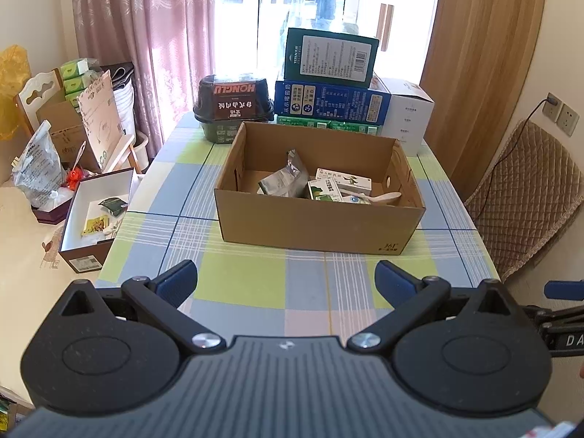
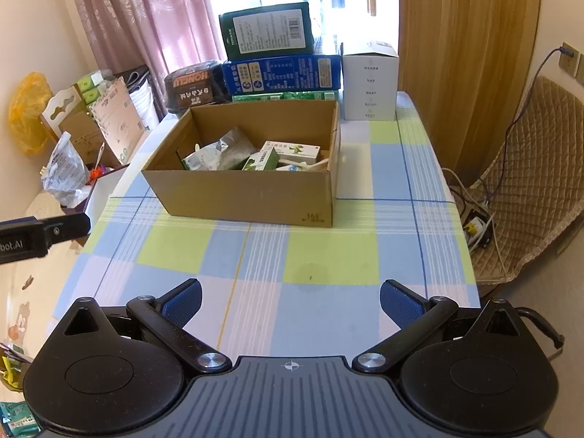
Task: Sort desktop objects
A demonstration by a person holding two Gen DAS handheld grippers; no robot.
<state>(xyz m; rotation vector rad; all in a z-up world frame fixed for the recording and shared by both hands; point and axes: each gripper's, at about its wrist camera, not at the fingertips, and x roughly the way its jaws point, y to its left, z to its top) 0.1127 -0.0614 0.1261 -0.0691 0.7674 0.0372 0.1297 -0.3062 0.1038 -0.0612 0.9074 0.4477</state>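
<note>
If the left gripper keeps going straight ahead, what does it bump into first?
Probably the front wall of the cardboard box. The left gripper is open and empty, with only bare tablecloth before it, though its height is hard to judge.

Packets and a spoon (image 1: 383, 197) are lying in the cardboard box (image 1: 317, 226), with stacked cartons (image 1: 328, 84) standing behind it.

Home dining room. Pink curtains (image 1: 146, 36) over a bright glass door, checked cloth on the desk (image 2: 255, 255), quilted-cover chair (image 1: 529, 197), wall sockets (image 1: 560, 113), stacked food and household boxes (image 1: 328, 84).
</note>
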